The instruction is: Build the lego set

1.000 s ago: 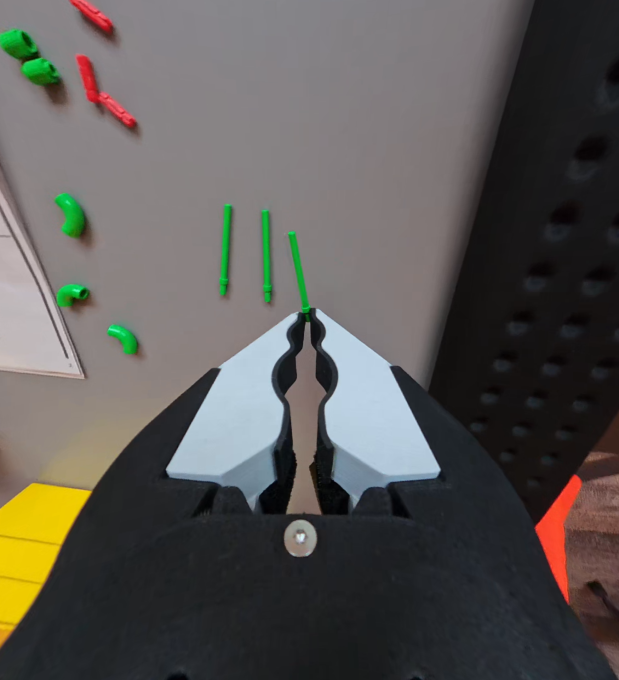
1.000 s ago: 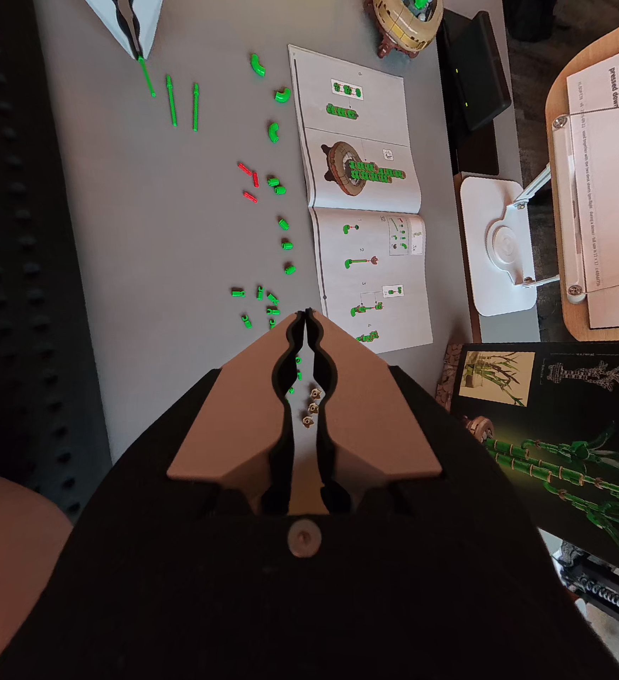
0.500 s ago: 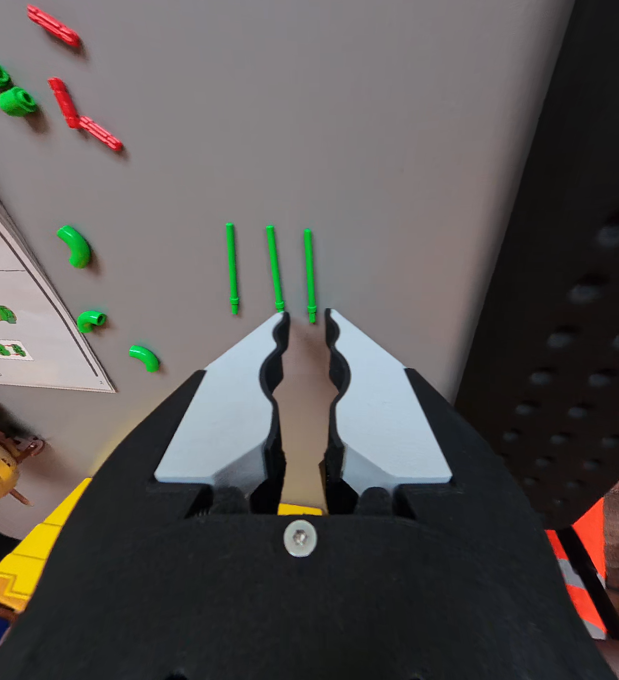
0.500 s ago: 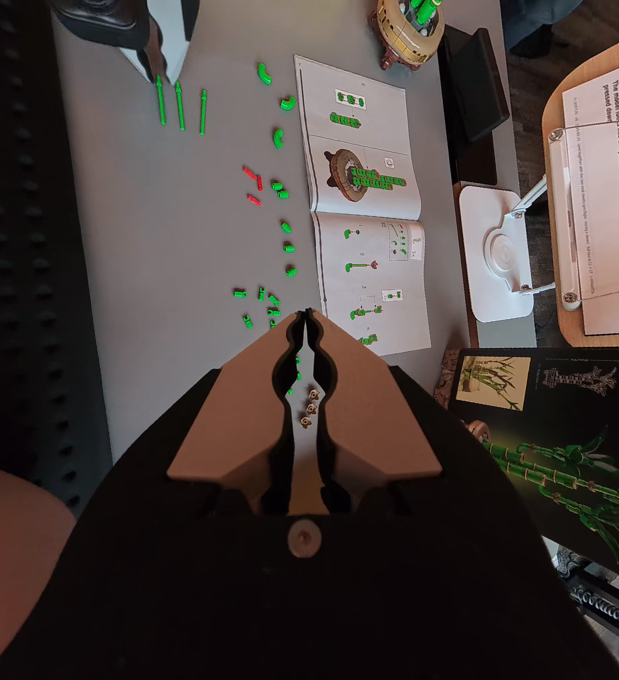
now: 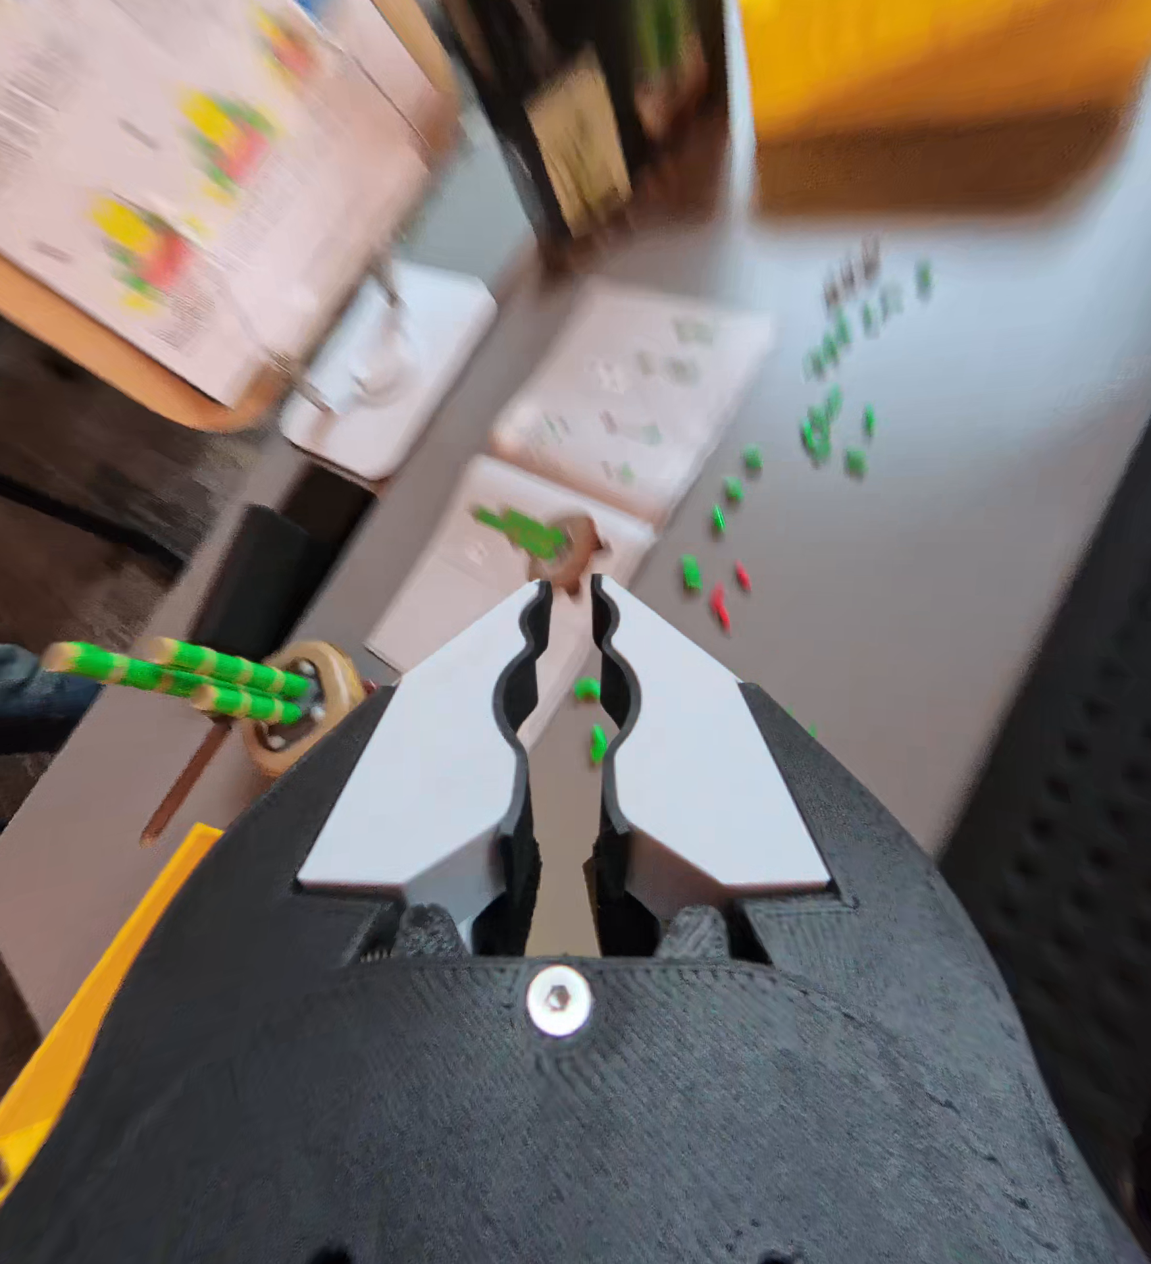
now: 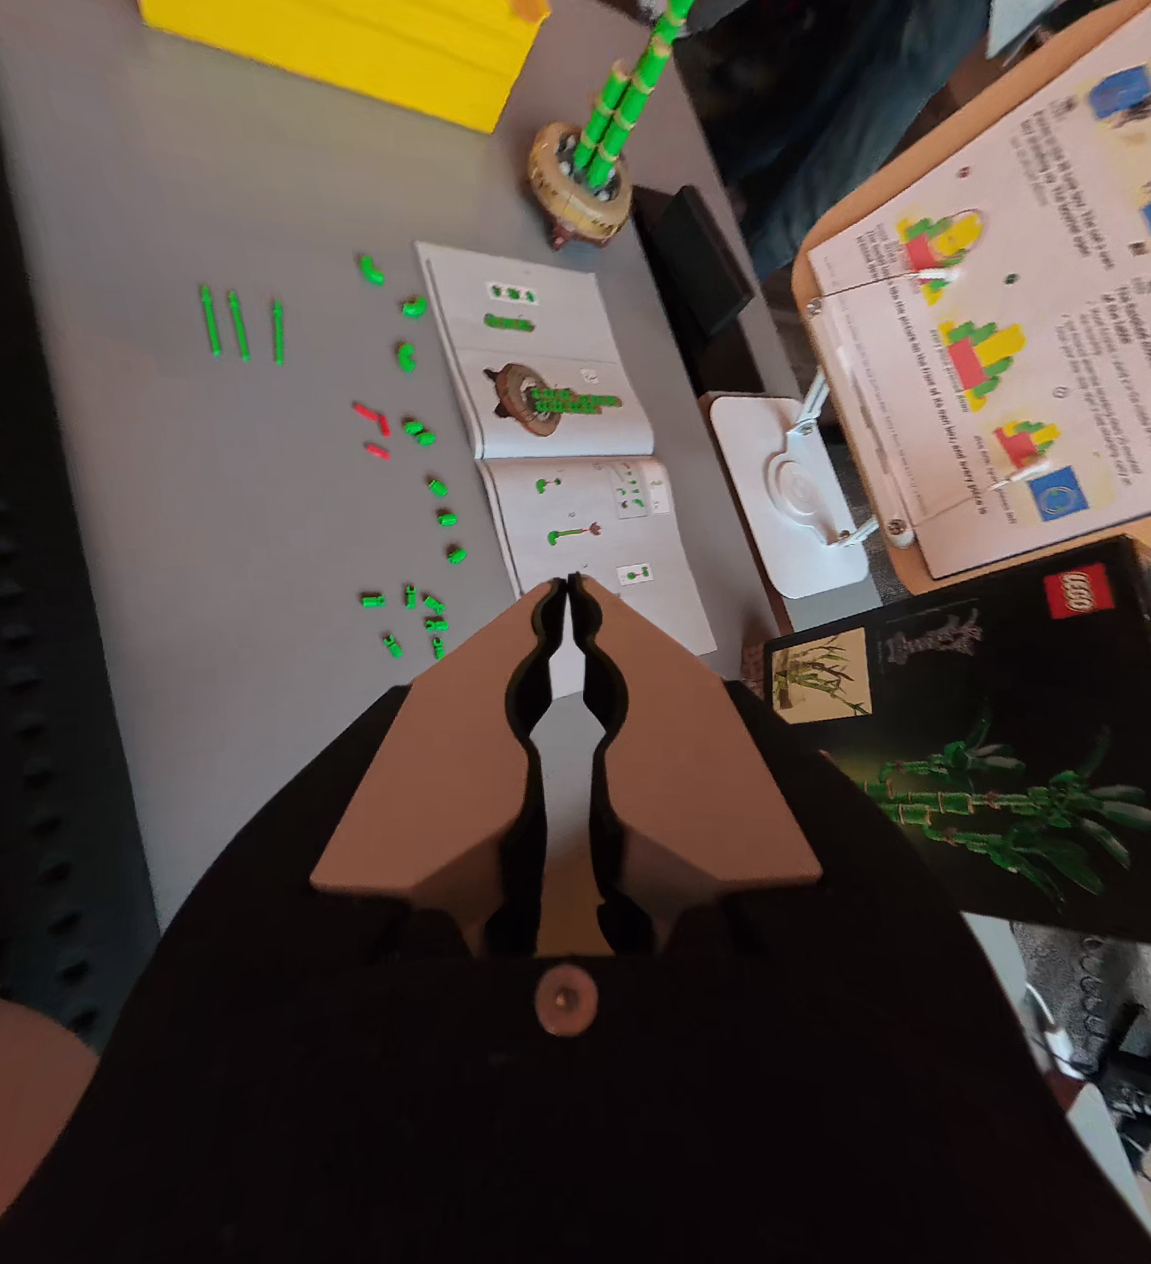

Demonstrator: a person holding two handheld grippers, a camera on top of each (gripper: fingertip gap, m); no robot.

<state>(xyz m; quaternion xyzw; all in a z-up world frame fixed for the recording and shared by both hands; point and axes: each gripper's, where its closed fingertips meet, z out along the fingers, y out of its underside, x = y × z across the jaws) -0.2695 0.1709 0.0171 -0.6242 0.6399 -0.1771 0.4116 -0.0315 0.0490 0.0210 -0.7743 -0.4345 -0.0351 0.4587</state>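
Three thin green rods (image 6: 239,324) lie parallel; L fingers (image 5: 545,615) apart, R fingers (image 6: 555,602) together, empty.

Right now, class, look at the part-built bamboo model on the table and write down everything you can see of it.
The part-built bamboo model is a round tan pot on small dark brown feet, with three stalks of bright green segments and tan rings rising from its top. It looks like glossy plastic. It stands on the grey table near the far edge, between the yellow box and the open instruction booklet. Neither tool touches it. The left wrist view shows it blurred, beside the left tool.
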